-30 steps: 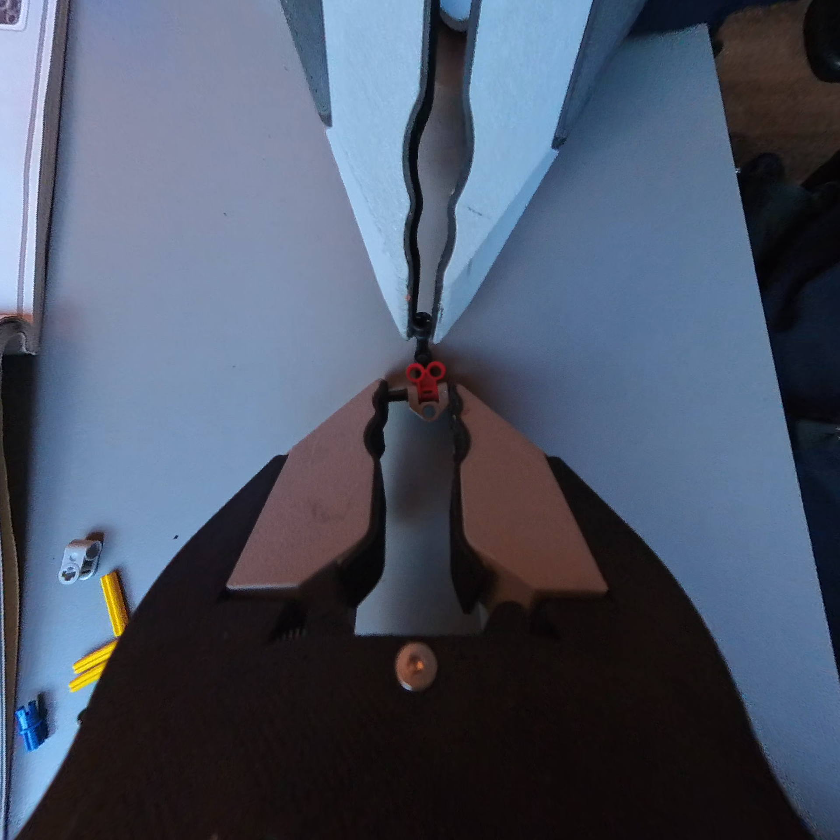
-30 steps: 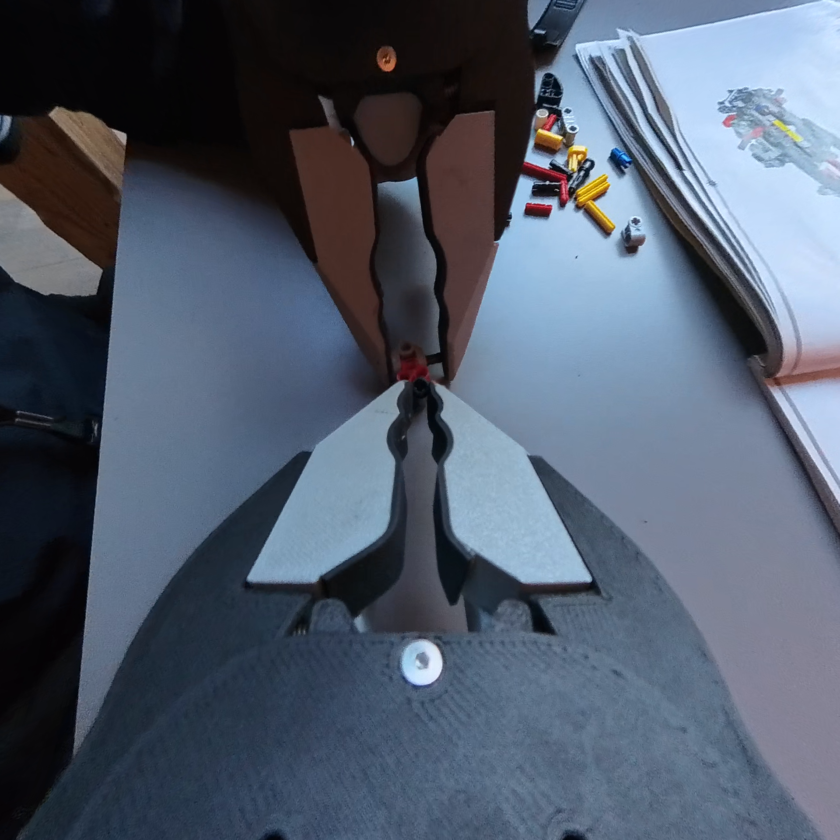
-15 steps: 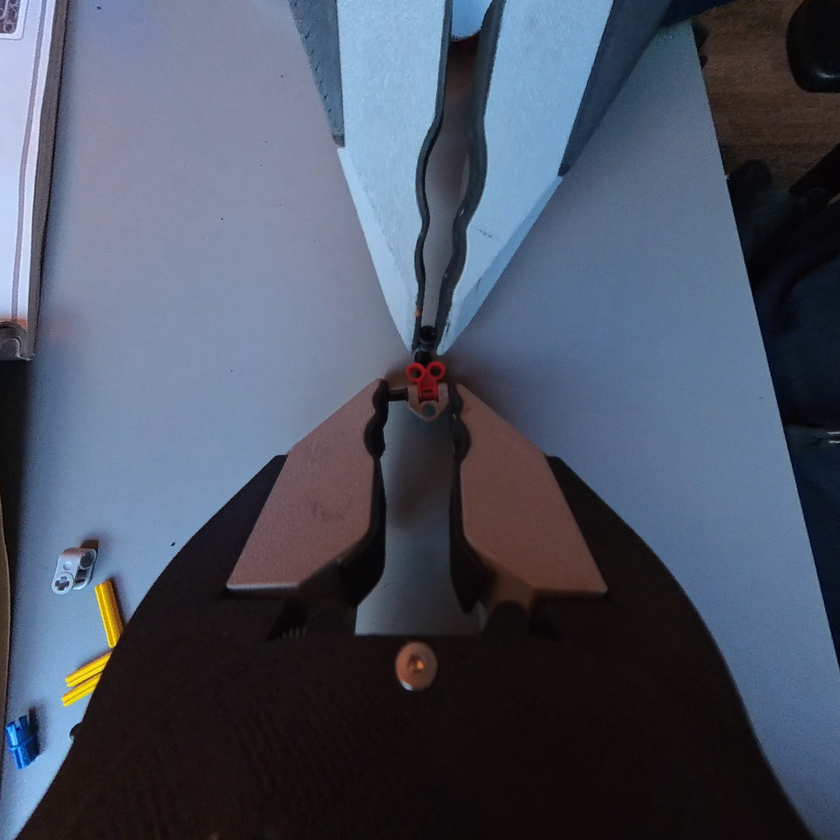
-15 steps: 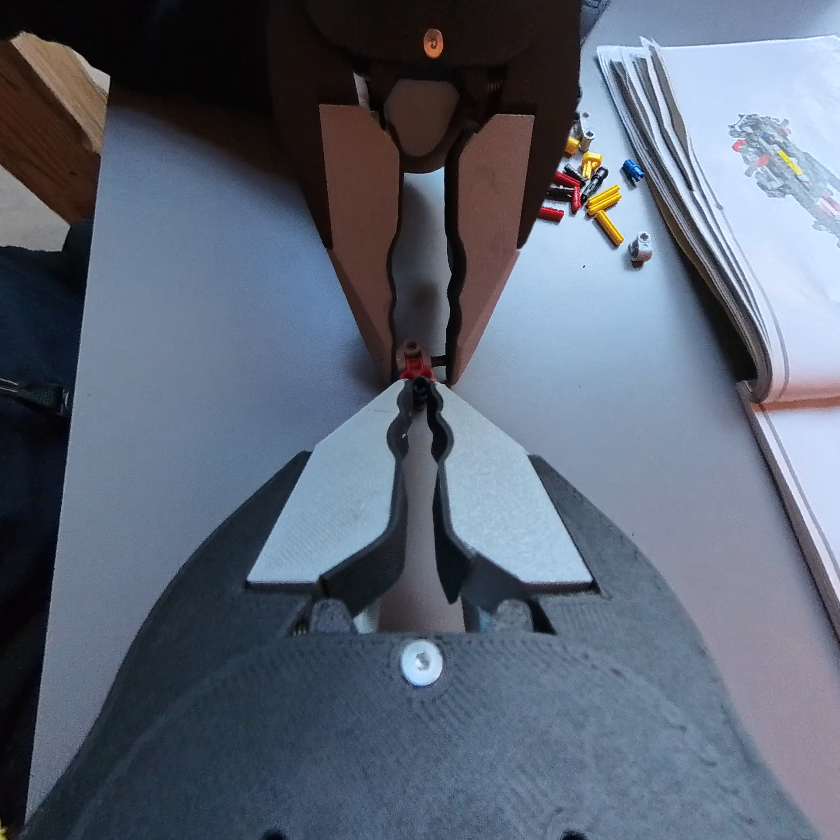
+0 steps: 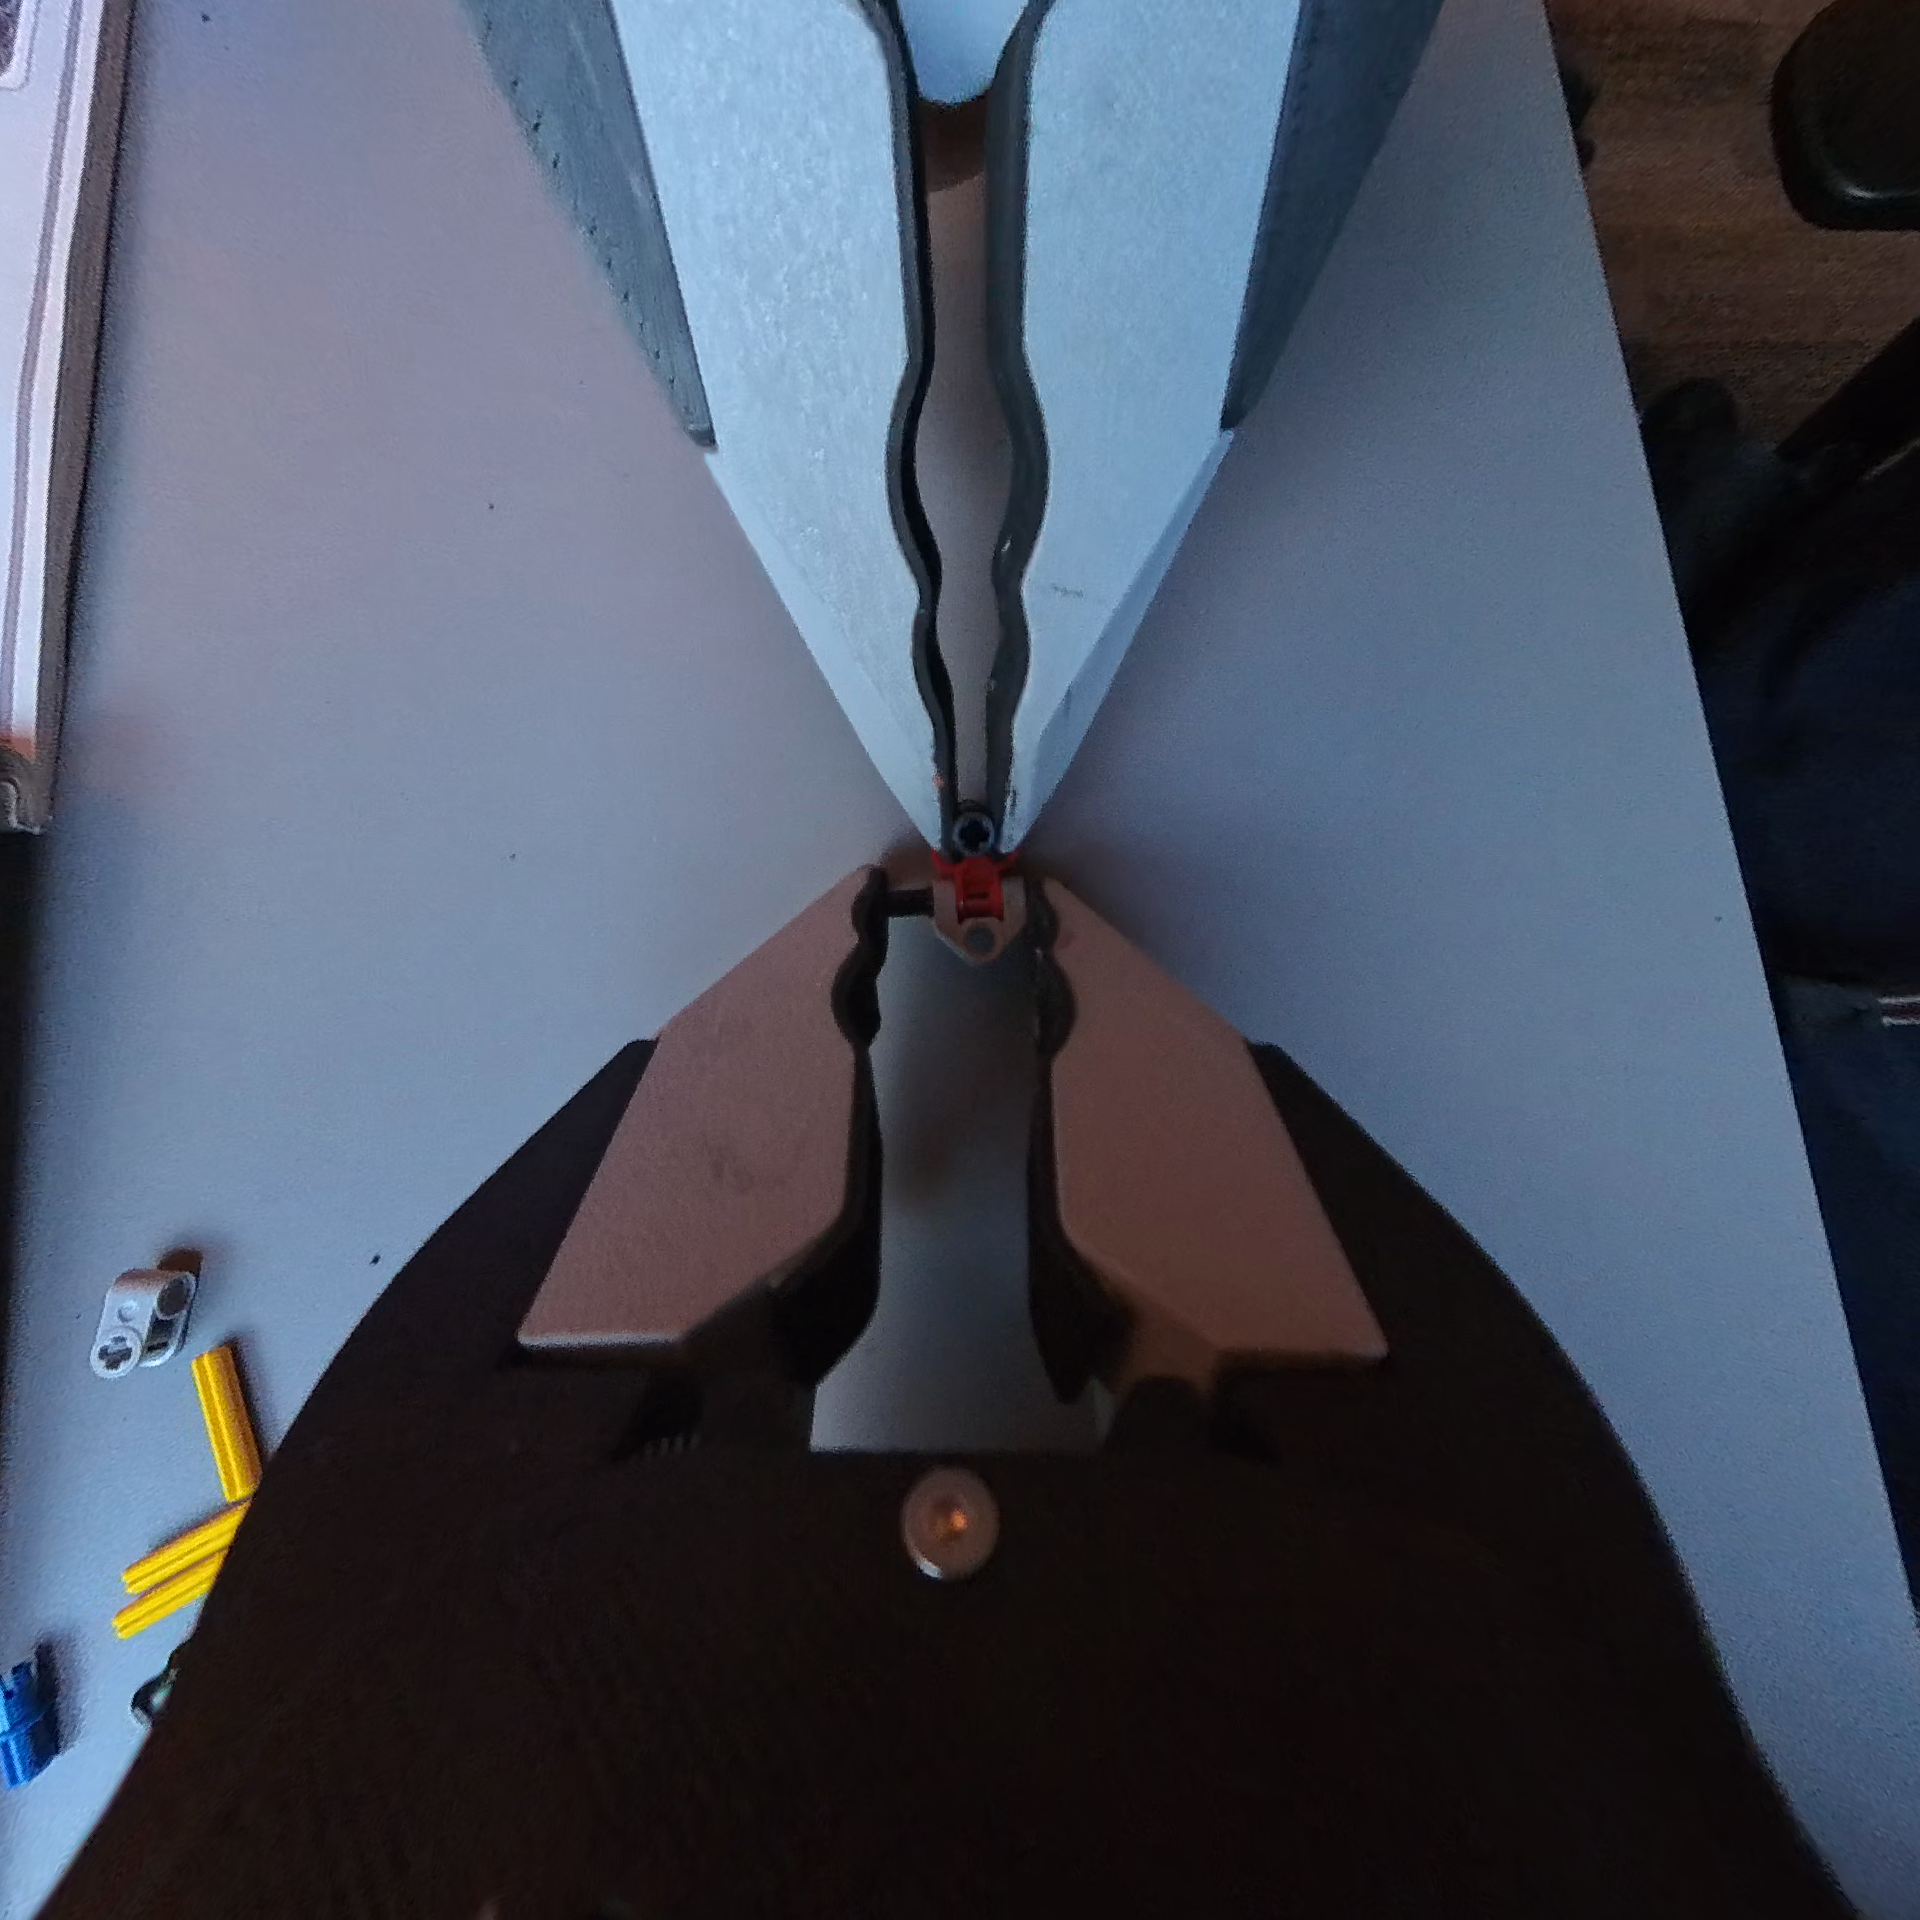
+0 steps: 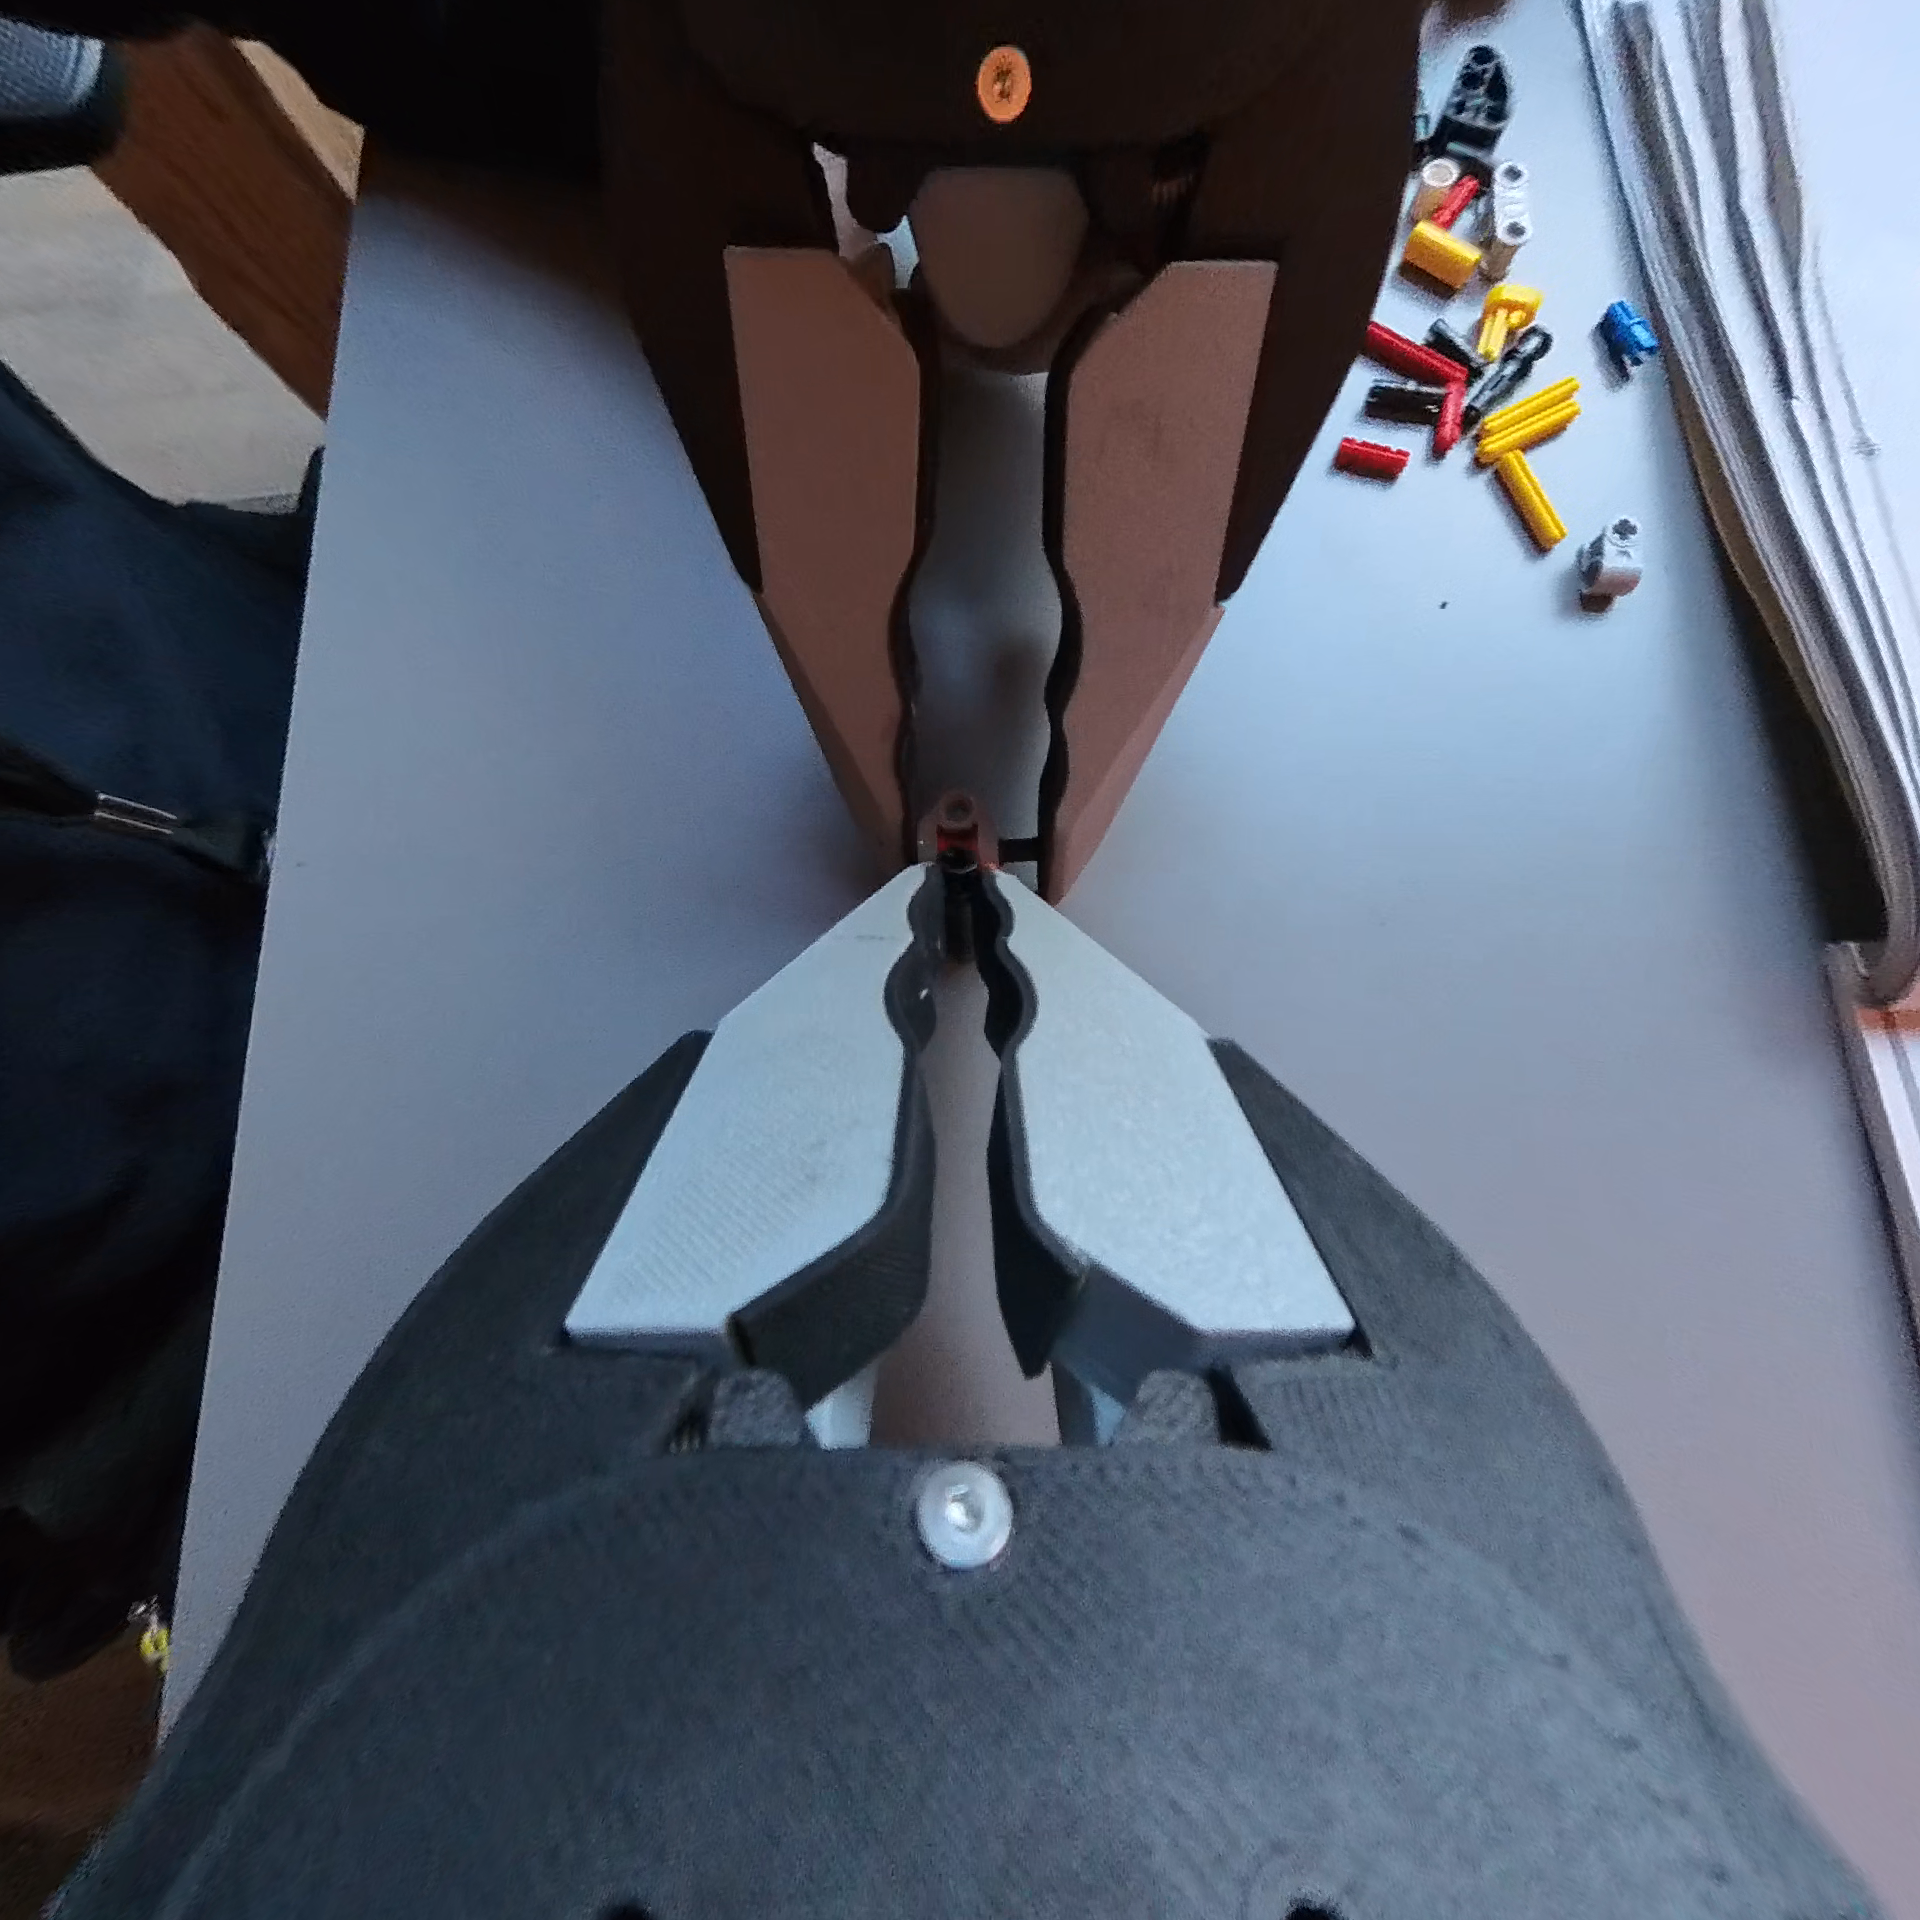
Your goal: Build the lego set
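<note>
The left gripper (image 5: 961, 914), with brown fingers, is clamped on a small assembly of a tan piece with a red connector (image 5: 977, 896); a black pin juts from it to the left pad. Facing it tip to tip, the right gripper (image 6: 958, 904), with grey fingers, is closed on a black pin (image 6: 956, 914) whose end meets the red connector. Both hover over a grey table (image 5: 364, 727). Loose yellow axles (image 5: 223, 1423) and a blue connector (image 5: 23, 1714) lie to the left, beside an open booklet (image 6: 1787, 312).
</note>
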Available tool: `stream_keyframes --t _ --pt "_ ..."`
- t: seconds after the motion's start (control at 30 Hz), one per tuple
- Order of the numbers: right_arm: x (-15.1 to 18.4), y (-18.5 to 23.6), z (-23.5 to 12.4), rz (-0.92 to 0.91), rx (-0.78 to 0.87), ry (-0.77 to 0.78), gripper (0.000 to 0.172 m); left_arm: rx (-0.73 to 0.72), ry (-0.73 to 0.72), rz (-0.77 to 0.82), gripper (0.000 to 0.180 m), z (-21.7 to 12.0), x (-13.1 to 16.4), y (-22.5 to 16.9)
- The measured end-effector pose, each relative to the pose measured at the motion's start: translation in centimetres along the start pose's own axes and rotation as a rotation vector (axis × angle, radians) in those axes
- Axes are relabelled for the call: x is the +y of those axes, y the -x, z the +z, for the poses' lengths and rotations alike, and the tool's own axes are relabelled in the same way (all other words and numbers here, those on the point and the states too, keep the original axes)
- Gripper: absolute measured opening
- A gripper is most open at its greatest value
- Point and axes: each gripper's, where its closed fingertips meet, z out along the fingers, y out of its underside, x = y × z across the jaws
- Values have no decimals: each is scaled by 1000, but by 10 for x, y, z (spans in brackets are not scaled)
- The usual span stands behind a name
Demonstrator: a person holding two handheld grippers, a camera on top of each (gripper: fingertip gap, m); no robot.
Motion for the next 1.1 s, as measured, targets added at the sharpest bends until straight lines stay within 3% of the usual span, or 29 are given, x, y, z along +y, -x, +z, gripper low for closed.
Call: stream_keyframes --t 0.3,0.5,0.7,0.83,1.1 --pt "5 -3 -8 96 15 -153 3 -18 3 6 24 0 0 2" --pt "5 -3 -9 75 40 -155 3 -72 -22 72 28 -12 -4 7" --pt "5 -2 -10 59 46 -177 3 -80 -208 113 0 -28 -41 -2" --pt "5 -2 -10 34 56 -178 3 -105 -120 119 0 -11 -35 0" --pt "8 -1 -12 -11 70 -179 3 -126 -111 132 0 -8 -36 1"
